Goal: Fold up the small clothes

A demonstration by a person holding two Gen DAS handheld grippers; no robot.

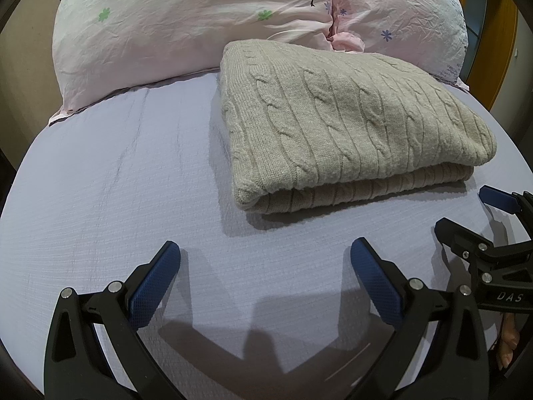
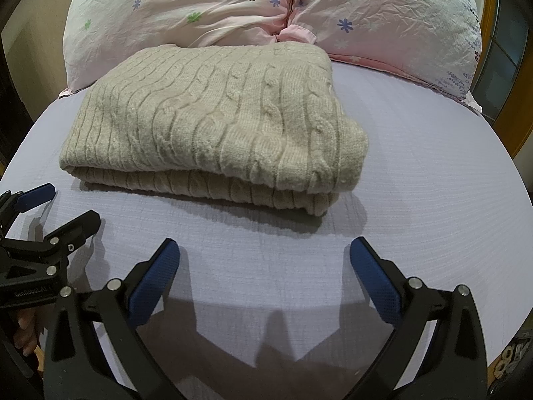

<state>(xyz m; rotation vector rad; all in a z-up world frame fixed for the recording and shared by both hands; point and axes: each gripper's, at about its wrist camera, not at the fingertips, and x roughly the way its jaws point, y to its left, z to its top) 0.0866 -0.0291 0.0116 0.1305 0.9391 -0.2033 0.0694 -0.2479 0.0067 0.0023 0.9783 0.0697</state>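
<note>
Folded beige cable-knit sweater lies on lavender bedsheet; left gripper and right gripper both spread wide, holding nothing

Left claw and right claw hover side by side, jaws spread.

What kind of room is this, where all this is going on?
Most likely a bedroom. A folded sweater lies on a bed covered by a lavender sheet, with two pink floral pillows at its head. Both grippers, left and right, hover open over the sheet.
</note>
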